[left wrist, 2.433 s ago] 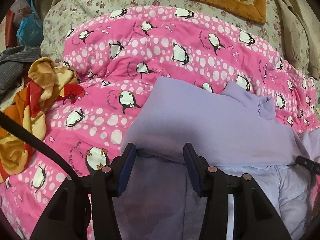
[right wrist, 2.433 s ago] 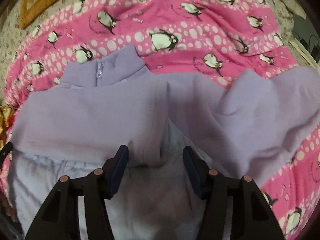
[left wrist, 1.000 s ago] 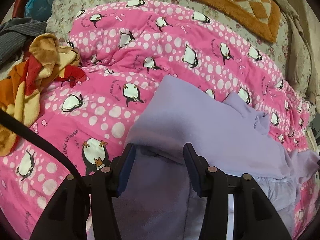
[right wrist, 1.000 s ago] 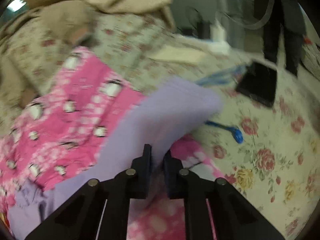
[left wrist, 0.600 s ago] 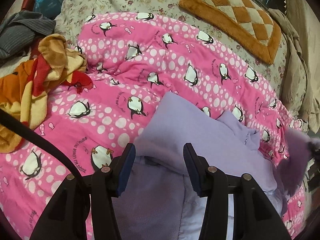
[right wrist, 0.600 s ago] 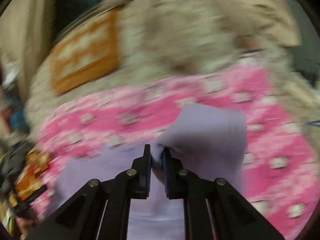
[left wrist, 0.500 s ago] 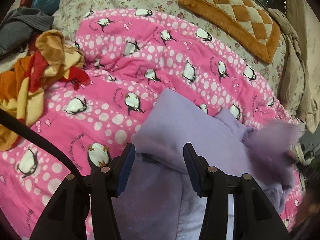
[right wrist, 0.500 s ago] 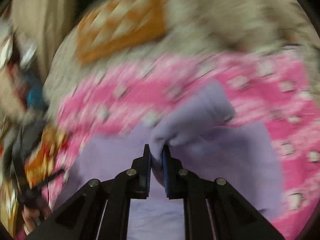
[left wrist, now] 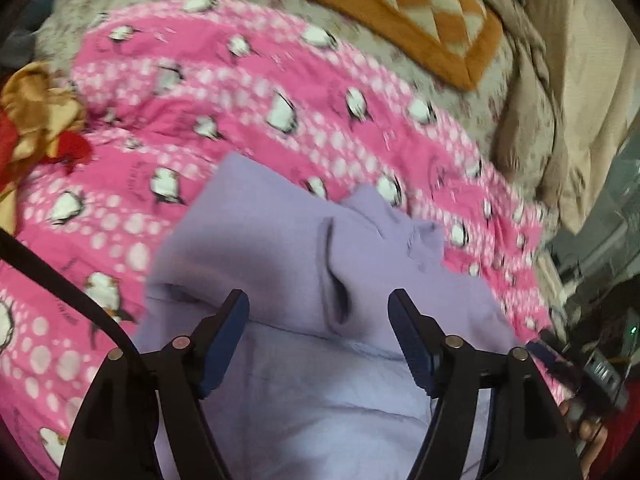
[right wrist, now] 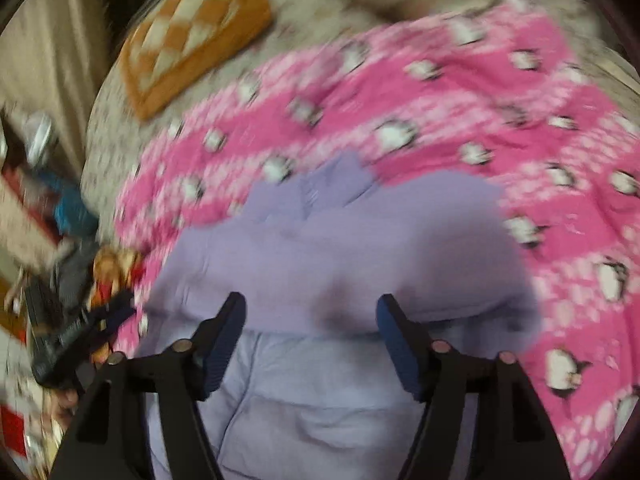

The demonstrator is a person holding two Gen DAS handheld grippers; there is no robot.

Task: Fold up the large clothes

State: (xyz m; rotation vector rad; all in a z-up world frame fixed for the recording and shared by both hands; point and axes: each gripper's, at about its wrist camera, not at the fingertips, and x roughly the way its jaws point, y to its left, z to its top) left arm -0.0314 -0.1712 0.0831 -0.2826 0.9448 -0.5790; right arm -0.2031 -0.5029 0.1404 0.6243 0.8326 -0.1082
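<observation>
A lilac zip jacket point(left wrist: 260, 240) lies on the pink penguin blanket point(left wrist: 180, 112), both sleeves folded across its body and its paler lining showing near me. My left gripper point(left wrist: 318, 302) hovers just above the sleeve fold. Its jaws are opening and the pads press on nothing; a cloth ridge lies between them. In the right wrist view the jacket point(right wrist: 360, 240) fills the middle, collar at the far side. Over its folded sleeve edge my right gripper point(right wrist: 311, 302) has jaws that are opening too, free of the cloth.
An orange checked cushion point(left wrist: 400, 12) lies beyond the blanket on a floral sheet. A crumpled orange and red cloth point(left wrist: 36, 120) sits at the left, beige fabric point(left wrist: 580, 100) at the right. Clutter lies past the bed's left edge point(right wrist: 36, 208).
My right gripper swung the sleeve across the jacket's body and let it go, its jaws now wide. My left gripper's jaws have widened and it has lifted a little.
</observation>
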